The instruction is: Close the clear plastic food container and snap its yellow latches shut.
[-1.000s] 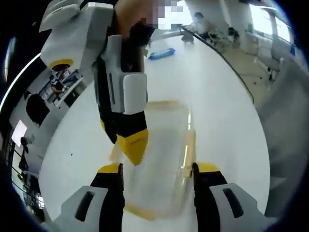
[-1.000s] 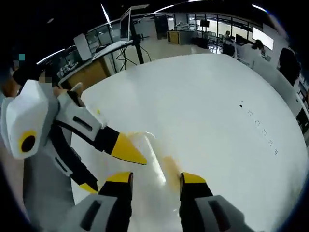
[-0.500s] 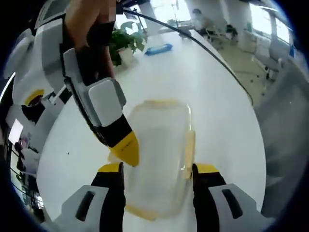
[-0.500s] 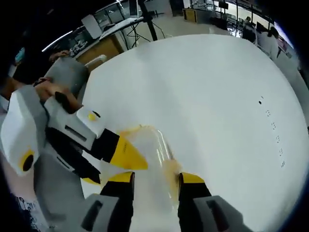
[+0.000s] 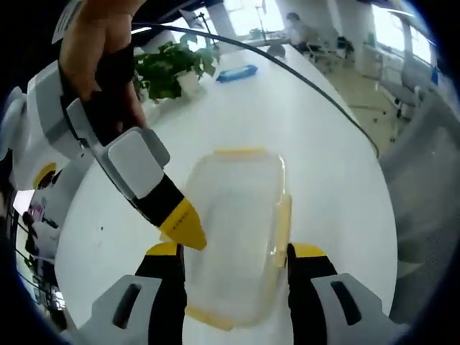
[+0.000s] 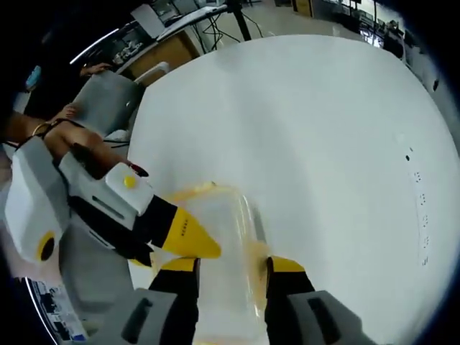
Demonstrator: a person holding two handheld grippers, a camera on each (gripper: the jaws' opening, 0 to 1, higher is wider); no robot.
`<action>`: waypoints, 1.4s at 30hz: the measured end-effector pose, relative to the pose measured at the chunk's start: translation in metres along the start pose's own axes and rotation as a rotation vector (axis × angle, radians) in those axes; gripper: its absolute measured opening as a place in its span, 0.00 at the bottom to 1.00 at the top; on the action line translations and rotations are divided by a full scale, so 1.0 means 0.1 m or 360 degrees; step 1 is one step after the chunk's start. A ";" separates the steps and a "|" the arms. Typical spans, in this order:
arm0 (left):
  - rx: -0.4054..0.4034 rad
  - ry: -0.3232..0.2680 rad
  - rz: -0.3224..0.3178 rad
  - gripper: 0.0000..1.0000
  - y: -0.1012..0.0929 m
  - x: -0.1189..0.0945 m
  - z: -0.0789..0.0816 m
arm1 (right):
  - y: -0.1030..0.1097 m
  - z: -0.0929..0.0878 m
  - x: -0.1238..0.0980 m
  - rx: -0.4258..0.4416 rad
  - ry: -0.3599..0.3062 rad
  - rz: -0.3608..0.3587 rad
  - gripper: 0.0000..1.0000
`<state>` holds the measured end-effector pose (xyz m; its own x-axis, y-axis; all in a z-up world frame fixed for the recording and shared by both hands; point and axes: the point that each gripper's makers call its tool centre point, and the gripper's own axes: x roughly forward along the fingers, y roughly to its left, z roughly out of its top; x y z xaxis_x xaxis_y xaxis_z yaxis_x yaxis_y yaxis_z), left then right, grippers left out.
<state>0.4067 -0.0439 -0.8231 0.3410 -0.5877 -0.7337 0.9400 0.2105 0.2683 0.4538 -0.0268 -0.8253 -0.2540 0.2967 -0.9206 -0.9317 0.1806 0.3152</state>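
Clear plastic, with its lid on, the food container lies flat on the white table between the parted jaws of the left gripper; the jaws stand spread to either side of its near end, the right one just beside the container's wall, and whether either actually touches it cannot be told; a yellow latch runs along the side by the right jaw, another yellow latch lies at the far end, and a third lies at the near end below the jaw tips; in the left gripper view the right gripper comes in from the upper left, held by a hand, its yellow tip down at the container's side just ahead of the left jaw; beyond the container stand a potted plant and a blue object at the table's far part.

In the right gripper view the right gripper's own jaws are spread, nothing clasped between them, and the container lies just ahead of and between their tips; the left gripper reaches in from the left, its yellow tip over the container's near side.
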 end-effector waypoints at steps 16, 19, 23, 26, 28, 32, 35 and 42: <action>-0.0001 -0.0027 0.0002 0.54 0.00 -0.01 0.00 | 0.00 0.00 0.02 -0.0035 0.0094 0.0085 0.34; -0.0005 -0.0027 0.0001 0.54 0.00 -0.01 -0.01 | 0.01 -0.01 0.02 -0.0045 0.0105 0.0089 0.34; -0.0003 -0.0015 0.0000 0.54 0.00 -0.01 -0.01 | 0.00 -0.01 0.02 -0.0046 0.0115 0.0113 0.33; -0.0012 -0.0009 -0.0005 0.53 0.01 -0.01 0.00 | -0.01 -0.01 0.02 -0.0051 0.0134 0.0135 0.33; -0.0009 -0.0006 -0.0004 0.53 0.01 -0.01 0.00 | 0.00 -0.01 0.02 -0.0068 0.0158 0.0139 0.33; -0.0036 -0.0013 -0.0003 0.53 0.00 0.00 -0.01 | 0.05 -0.09 0.08 -0.0200 0.0234 0.0259 0.33; -0.0010 -0.0019 0.0004 0.53 0.00 0.00 -0.01 | 0.05 -0.02 0.06 -0.0106 0.0152 0.0250 0.32; -0.0010 -0.0017 0.0008 0.53 -0.01 0.00 0.00 | 0.03 -0.03 0.06 -0.0110 0.0152 0.0230 0.33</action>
<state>0.4062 -0.0440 -0.8237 0.3458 -0.5951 -0.7254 0.9383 0.2185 0.2680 0.4485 -0.0266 -0.8307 -0.4067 0.2242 -0.8856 -0.8985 0.0770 0.4321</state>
